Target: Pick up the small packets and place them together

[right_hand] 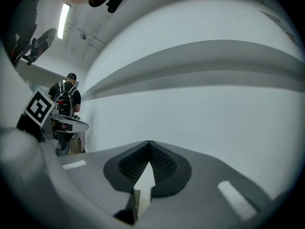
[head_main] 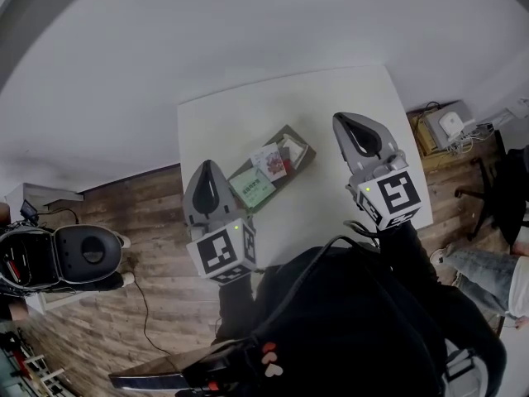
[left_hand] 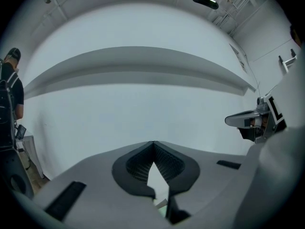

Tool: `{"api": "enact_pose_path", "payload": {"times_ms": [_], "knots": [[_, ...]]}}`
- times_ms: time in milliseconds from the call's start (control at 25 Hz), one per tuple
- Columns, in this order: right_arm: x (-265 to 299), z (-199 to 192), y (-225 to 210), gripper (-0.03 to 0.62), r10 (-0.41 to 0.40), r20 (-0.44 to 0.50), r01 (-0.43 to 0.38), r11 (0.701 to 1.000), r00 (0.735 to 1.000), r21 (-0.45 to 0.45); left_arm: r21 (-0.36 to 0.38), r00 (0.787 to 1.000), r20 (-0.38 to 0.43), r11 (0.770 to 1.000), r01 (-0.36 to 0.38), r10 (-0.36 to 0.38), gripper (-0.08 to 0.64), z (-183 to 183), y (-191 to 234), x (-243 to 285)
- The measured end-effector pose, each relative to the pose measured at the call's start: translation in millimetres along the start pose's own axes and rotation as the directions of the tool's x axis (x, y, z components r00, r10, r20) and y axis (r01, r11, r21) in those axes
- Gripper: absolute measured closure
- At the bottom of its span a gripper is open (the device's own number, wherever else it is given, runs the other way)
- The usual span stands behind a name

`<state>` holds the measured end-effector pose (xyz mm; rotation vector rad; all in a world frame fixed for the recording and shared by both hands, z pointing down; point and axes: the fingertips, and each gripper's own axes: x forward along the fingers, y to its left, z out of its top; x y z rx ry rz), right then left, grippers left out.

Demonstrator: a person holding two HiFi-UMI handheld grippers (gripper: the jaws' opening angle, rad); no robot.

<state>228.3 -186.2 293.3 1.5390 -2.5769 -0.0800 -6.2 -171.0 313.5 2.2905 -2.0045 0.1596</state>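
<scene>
Small packets [head_main: 271, 162] are strung diagonally along a brown tray [head_main: 305, 157], nearest the left gripper [head_main: 208, 169]; right gripper [head_main: 345, 121] farther; both closed, nothing held.

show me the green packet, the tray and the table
green packet [head_main: 252, 187], head view, its middle
tray [head_main: 308, 150], head view, its right corner
table [head_main: 347, 89], head view, bare top

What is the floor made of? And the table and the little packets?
Floor: looks like wood planks, brown with grain lines and seams; could be laminate.
Table: smooth matte white top, no grain; material unclear.
Packets: probably printed paper or plastic film, flat with coloured pictures; too small to be sure.
</scene>
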Motion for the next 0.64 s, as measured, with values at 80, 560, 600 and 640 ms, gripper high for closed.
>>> {"api": "enact_pose_path", "payload": {"times_ms": [80, 560, 600, 640], "knots": [[1.3, 0.0, 0.2, 0.592, 0.000, -0.003, 0.000, 1.000, 1.000, -0.006, 0.002, 1.000, -0.003, 1.000, -0.001, 0.001, 0.558, -0.4, 0.7, 0.3], [5.5, -6.5, 1.5, 0.592, 0.006, -0.019, -0.006, 1.000, 1.000, -0.020, 0.006, 1.000, -0.010, 1.000, -0.002, 0.003, 0.558, -5.0, 0.9, 7.1], [5.9, -6.9, 1.0, 0.592, 0.006, -0.021, -0.006, 1.000, 1.000, -0.021, 0.006, 1.000, -0.010, 1.000, -0.003, 0.003, 0.558, -5.3, 0.8, 7.6], [6.3, -7.2, 0.5, 0.592, 0.005, -0.022, -0.006, 1.000, 1.000, -0.021, 0.006, 1.000, -0.010, 1.000, -0.004, 0.004, 0.558, -5.6, 0.7, 8.1]]}}
